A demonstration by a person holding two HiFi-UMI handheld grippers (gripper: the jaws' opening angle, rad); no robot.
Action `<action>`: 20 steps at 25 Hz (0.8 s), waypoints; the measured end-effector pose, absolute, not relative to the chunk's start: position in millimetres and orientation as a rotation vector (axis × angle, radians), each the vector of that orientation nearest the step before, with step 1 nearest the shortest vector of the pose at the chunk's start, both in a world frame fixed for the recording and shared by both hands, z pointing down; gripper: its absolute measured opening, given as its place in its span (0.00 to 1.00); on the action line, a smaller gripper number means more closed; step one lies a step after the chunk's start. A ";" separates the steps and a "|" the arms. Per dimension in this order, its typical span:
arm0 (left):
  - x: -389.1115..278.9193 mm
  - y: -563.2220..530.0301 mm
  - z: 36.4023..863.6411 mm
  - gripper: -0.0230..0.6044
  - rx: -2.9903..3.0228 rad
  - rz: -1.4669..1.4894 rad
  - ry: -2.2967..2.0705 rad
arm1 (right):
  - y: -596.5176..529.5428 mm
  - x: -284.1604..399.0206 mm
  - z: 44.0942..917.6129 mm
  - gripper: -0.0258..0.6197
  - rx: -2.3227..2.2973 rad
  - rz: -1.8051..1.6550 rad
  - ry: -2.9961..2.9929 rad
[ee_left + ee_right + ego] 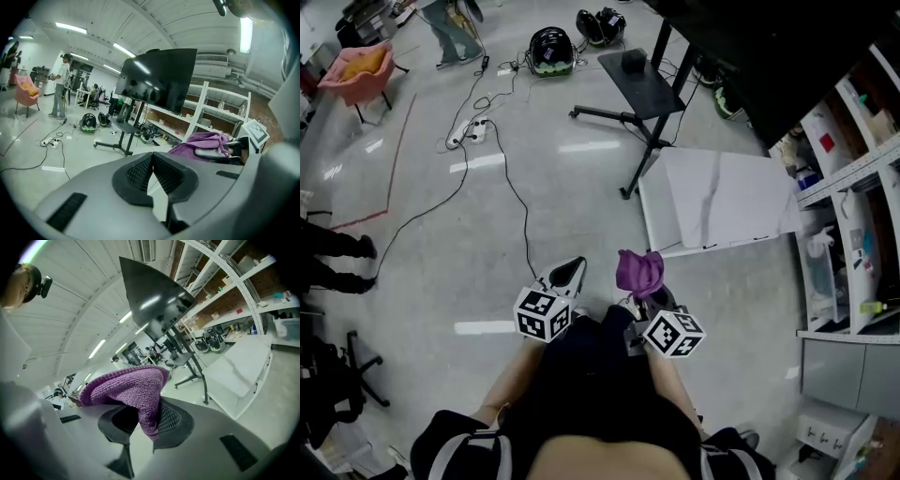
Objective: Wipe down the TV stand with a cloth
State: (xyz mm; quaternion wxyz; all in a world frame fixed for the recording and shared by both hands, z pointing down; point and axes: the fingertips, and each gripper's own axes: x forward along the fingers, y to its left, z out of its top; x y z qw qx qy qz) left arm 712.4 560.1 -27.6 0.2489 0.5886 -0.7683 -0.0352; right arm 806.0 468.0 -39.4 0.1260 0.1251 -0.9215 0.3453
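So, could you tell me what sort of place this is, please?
Probably a lab or workshop, not a home: open metal shelving stacked with supplies, a large screen on a mount, and cables with a power strip trailing across the floor.

In the head view I see the TV [769,56] cut off by the top edge and the shelves [862,173] by the right edge. The cloth [638,269] hides the tips of my right hand-held gripper [640,286].

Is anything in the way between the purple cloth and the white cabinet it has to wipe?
Nothing visible. The right gripper clamps the fuzzy purple cloth, and only grey floor lies between it and the low white marble-topped cabinet. The black wheeled stand stands aside.
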 end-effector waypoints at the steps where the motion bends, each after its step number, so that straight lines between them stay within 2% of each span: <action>1: 711.3 562.4 -27.4 0.05 1.604 -0.101 -2.093 | 467.7 804.6 -39.1 0.16 0.376 0.991 -2.683; 10: 694.8 570.1 -18.0 0.05 1.601 -0.074 -2.103 | 454.7 772.3 -29.8 0.16 0.402 0.969 -2.673; 20: 607.0 527.1 -22.2 0.05 1.549 -0.089 -2.126 | 406.8 667.1 -40.8 0.16 0.305 0.916 -2.726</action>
